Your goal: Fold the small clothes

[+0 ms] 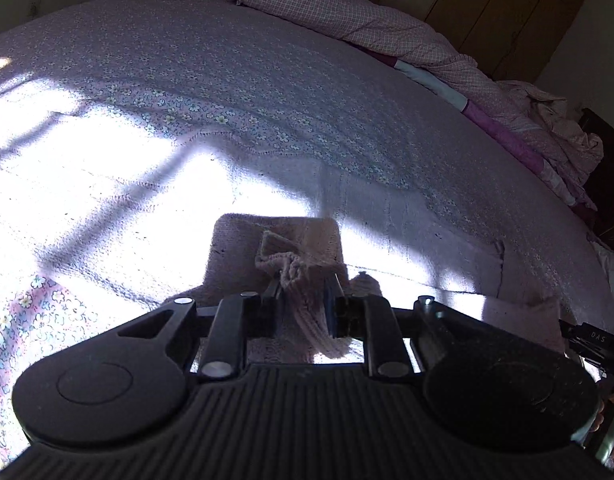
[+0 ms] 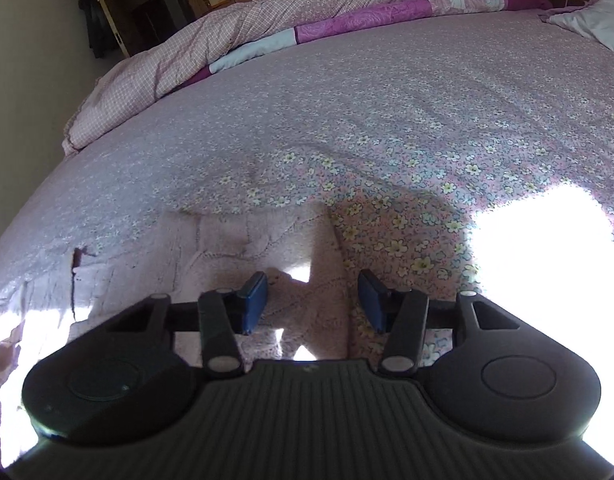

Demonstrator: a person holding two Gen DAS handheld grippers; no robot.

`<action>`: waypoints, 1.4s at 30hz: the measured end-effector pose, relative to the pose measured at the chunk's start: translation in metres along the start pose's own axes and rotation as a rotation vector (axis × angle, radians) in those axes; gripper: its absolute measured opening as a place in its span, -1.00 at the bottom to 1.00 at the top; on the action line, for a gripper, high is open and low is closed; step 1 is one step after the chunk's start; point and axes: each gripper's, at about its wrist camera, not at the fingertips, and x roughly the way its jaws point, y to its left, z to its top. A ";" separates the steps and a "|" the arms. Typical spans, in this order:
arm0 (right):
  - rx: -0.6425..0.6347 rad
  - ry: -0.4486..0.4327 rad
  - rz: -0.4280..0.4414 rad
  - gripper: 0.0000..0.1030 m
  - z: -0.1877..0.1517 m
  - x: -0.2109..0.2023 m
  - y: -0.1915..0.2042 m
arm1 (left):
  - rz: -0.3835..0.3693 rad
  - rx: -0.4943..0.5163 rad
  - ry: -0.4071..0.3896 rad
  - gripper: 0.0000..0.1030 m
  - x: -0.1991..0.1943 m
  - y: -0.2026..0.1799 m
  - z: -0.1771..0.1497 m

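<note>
On the floral bedsheet (image 2: 387,128), nearest me: one pink knitted garment (image 2: 267,240), lying mostly flat, part sunlit. My left gripper (image 1: 307,300) is clamped on a bunched fold of it, lifted off the sheet. My right gripper (image 2: 313,300) hangs over the knit's edge, fingers apart, holding nothing. Fold judged begun, not finished. Beyond the garment: checked quilt (image 2: 227,40), heaped.

Both wrist views look forward low and close over the floral bedsheet (image 1: 267,80), sharing the pink knit garment (image 2: 267,240) and the far rumpled quilt (image 2: 187,40).
</note>
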 end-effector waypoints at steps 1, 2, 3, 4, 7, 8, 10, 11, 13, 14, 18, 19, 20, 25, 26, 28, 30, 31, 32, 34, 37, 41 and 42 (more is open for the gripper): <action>-0.010 0.005 0.003 -0.08 -0.001 0.002 0.005 | 0.004 0.002 0.014 -0.57 0.006 -0.001 0.000; -0.023 0.007 0.000 -0.11 -0.002 0.005 0.008 | 0.008 0.002 0.015 -0.56 0.010 -0.001 0.000; -0.039 0.005 -0.005 -0.12 -0.003 0.006 0.010 | 0.006 0.001 0.010 -0.49 0.013 -0.001 0.000; -0.062 0.002 -0.014 -0.15 -0.004 0.006 0.014 | 0.005 -0.003 0.006 -0.47 0.018 -0.003 0.001; -0.091 -0.013 -0.014 -0.48 -0.007 0.005 0.018 | -0.016 0.022 -0.068 -0.77 0.014 -0.010 0.001; -0.101 -0.029 -0.016 -0.63 -0.008 0.003 0.020 | -0.015 0.051 -0.114 -0.82 0.008 -0.015 0.000; -0.096 -0.078 -0.029 -0.68 -0.009 -0.002 0.021 | 0.008 0.112 -0.182 -0.82 -0.001 -0.026 -0.002; -0.069 -0.117 -0.032 -0.69 -0.010 -0.006 0.018 | 0.041 0.133 -0.189 -0.82 0.000 -0.028 -0.003; 0.009 -0.172 -0.055 -0.80 -0.010 -0.011 0.008 | 0.085 0.158 -0.165 -0.81 0.009 -0.028 -0.006; 0.024 -0.181 -0.086 -0.80 -0.010 -0.010 0.006 | 0.109 0.164 -0.142 -0.81 0.014 -0.027 -0.009; 0.023 -0.158 -0.127 -0.80 -0.014 0.002 0.001 | 0.122 0.173 -0.108 -0.78 0.016 -0.017 -0.018; 0.011 -0.156 -0.136 -0.79 -0.014 0.003 0.004 | 0.124 0.180 -0.102 -0.75 0.015 -0.017 -0.019; 0.002 -0.151 -0.143 -0.76 -0.014 0.004 0.006 | 0.126 0.182 -0.097 -0.73 0.013 -0.017 -0.018; -0.002 -0.114 -0.145 -0.60 -0.009 0.003 0.008 | 0.130 0.138 -0.079 -0.61 -0.006 -0.007 -0.009; 0.005 -0.107 -0.145 -0.47 -0.009 0.000 0.008 | 0.140 0.133 -0.083 -0.59 -0.013 -0.004 -0.007; 0.018 -0.106 -0.124 -0.27 -0.009 -0.011 0.008 | 0.175 0.142 -0.082 -0.46 -0.023 0.001 -0.003; 0.014 -0.115 -0.100 -0.21 -0.009 -0.024 0.010 | 0.213 0.151 -0.083 -0.33 -0.032 0.006 0.000; 0.002 -0.118 -0.090 -0.20 -0.010 -0.033 0.012 | 0.239 0.154 -0.081 -0.23 -0.036 0.008 0.004; -0.008 -0.122 -0.083 -0.20 -0.010 -0.041 0.014 | 0.256 0.155 -0.081 -0.20 -0.041 0.011 0.005; -0.028 -0.124 -0.067 -0.20 -0.012 -0.057 0.020 | 0.303 0.158 -0.082 -0.12 -0.052 0.020 0.009; -0.051 -0.128 -0.038 -0.14 -0.016 -0.082 0.029 | 0.343 0.145 -0.093 -0.11 -0.070 0.035 0.018; -0.056 -0.127 0.038 0.01 -0.025 -0.110 0.042 | 0.377 0.101 -0.097 -0.10 -0.087 0.054 0.028; -0.057 -0.118 0.051 0.01 -0.027 -0.115 0.045 | 0.381 0.089 -0.097 -0.10 -0.090 0.060 0.029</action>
